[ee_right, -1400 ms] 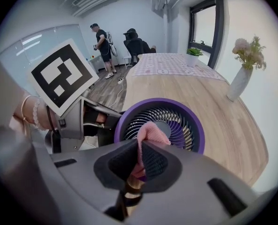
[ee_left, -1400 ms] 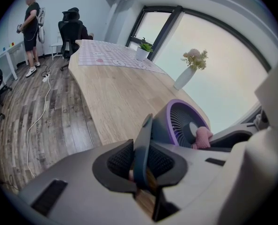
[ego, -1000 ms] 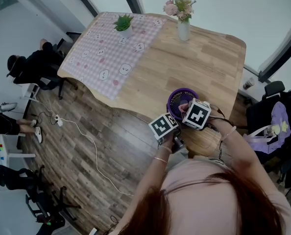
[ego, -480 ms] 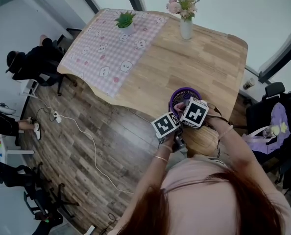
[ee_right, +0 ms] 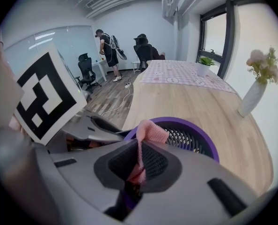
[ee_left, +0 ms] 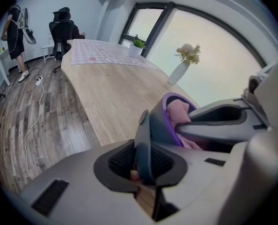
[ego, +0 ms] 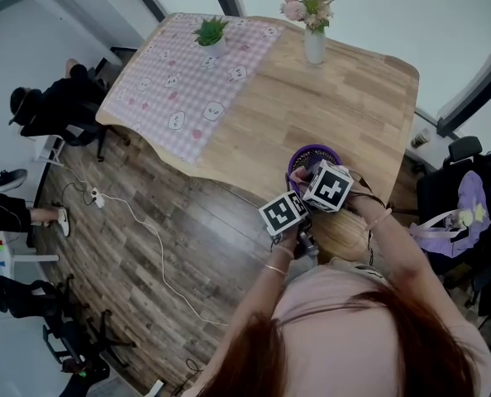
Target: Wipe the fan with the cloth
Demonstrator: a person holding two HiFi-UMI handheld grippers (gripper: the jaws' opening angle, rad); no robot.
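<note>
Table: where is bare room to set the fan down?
Bare tabletop lies between the checked tablecloth, the vase and the fan. The near edge is crowded: left tongs grip the fan, right tongs hold the pink cloth.
</note>
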